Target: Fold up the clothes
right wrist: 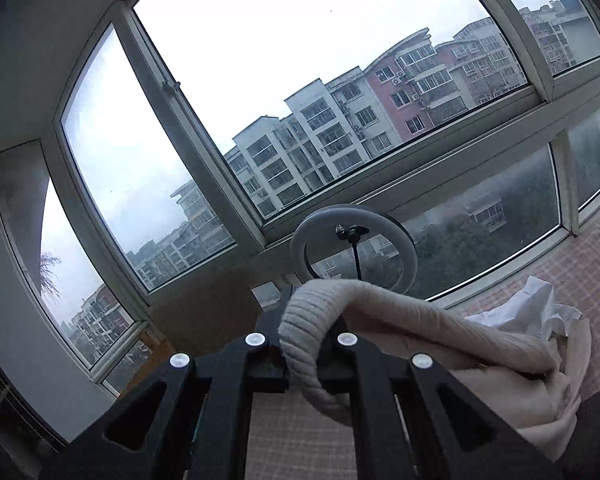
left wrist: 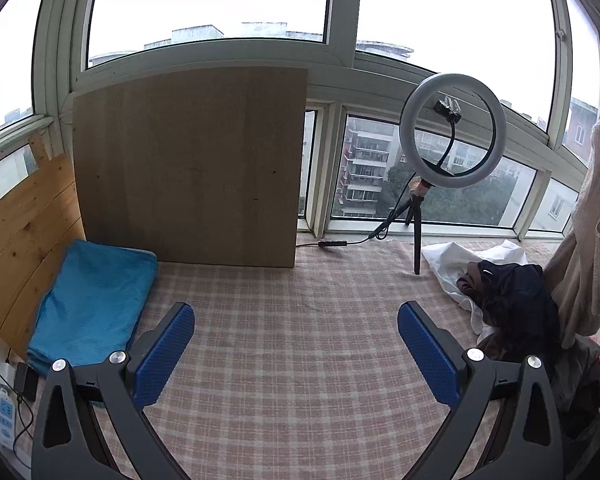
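Note:
My right gripper [right wrist: 306, 320] is shut on the ribbed edge of a cream knit sweater [right wrist: 420, 336], held up in the air. The same cream sweater [left wrist: 592, 248] hangs at the right edge of the left wrist view. My left gripper [left wrist: 296, 320] is open above the pink checked cloth [left wrist: 292, 320], with nothing between its blue pads [left wrist: 168, 356]. A heap of dark clothes [left wrist: 516, 300] lies at the right, partly on a white garment [left wrist: 456, 260]. The white garment [right wrist: 528, 312] also shows behind the sweater in the right wrist view.
A folded blue towel [left wrist: 88, 300] lies at the left by a wooden wall. A brown board [left wrist: 188, 168] leans against the window. A ring light [left wrist: 452, 136] on a tripod stands at the back right, its cable [left wrist: 340, 243] running along the sill. A power strip [left wrist: 4, 416] lies at far left.

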Motion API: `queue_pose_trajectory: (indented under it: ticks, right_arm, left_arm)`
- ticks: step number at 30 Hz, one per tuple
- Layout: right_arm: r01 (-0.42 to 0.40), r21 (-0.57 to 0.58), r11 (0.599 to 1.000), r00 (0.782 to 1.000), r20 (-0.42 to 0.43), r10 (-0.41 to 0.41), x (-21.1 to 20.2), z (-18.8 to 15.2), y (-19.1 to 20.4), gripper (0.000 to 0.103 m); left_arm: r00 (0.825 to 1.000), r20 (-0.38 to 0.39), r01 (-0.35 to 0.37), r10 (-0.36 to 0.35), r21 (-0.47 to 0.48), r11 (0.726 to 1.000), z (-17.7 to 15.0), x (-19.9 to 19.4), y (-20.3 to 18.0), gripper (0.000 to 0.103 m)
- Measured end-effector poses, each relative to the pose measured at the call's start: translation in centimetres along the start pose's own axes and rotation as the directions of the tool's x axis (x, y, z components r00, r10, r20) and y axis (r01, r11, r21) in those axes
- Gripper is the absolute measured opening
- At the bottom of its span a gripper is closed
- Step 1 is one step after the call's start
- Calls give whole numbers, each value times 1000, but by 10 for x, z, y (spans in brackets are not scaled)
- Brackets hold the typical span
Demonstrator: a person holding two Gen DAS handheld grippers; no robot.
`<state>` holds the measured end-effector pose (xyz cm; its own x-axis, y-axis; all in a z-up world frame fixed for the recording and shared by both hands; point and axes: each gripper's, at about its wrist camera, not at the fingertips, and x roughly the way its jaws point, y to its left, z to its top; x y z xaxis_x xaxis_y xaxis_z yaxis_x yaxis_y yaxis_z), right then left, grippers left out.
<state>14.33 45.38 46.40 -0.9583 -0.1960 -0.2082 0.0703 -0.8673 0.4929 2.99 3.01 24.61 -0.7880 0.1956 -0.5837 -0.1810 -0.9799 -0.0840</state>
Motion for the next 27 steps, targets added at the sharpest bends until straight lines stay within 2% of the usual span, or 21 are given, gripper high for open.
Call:
queue_pose_trajectory:
  ticks: [4, 7, 10, 11, 12, 13, 14, 16, 19, 21, 23, 25, 27]
  right_arm:
    - [-153, -88, 984, 988, -21, 151, 22, 12, 85, 6]
    - [-212, -174, 962, 976, -85, 200, 50, 9, 144, 6]
    - [-164, -205, 965, 973, -194, 124, 106, -30, 156, 7]
    - [-146, -215, 966, 968, -231, 95, 125, -44, 159, 22]
    - [-79, -268, 960, 955, -296, -4, 154, -72, 154, 36]
    - [3, -320, 948, 922, -366, -127, 185, -106, 141, 56]
    - [82, -354, 932, 871, -429, -239, 209, -143, 125, 55]
    - [107, -344, 933, 804, -522, -285, 234, -210, 89, 55]
    - [85, -248, 965, 755, -616, -225, 237, -296, 61, 55]
    - [81, -211, 974, 733, -650, -202, 234, -348, 58, 56]
    - [34, -199, 979, 708, -687, -164, 234, -391, 68, 56]
    - [-28, -232, 972, 664, -731, -156, 232, -431, 93, 56]
    - [-80, -308, 948, 632, -751, -191, 237, -463, 124, 56]
  left_arm:
    - [1000, 23, -19, 20, -44, 999, 1, -10, 33, 102]
    - [999, 33, -35, 39, -92, 995, 0, -20, 63, 102]
    - [997, 38, -65, 70, -123, 990, -5, -30, 92, 102]
    - [996, 31, -80, 84, -125, 989, -7, -31, 101, 102]
    - [995, 21, -91, 95, -127, 988, -10, -31, 109, 102]
    - [994, 10, -103, 105, -129, 986, -13, -30, 118, 102]
    - [993, 1, -115, 116, -130, 985, -18, -29, 126, 102]
    - [990, -20, -139, 137, -125, 982, -25, -26, 141, 102]
    - [986, -54, -166, 161, -118, 979, -36, -21, 165, 102]
    - [983, -75, -177, 169, -125, 976, -42, -15, 179, 102]
    - [980, -99, -182, 170, -134, 974, -47, -7, 190, 102]
    - [980, -120, -173, 156, -143, 974, -50, -1, 196, 102]
    - [980, -142, -163, 142, -154, 975, -54, 6, 203, 102]
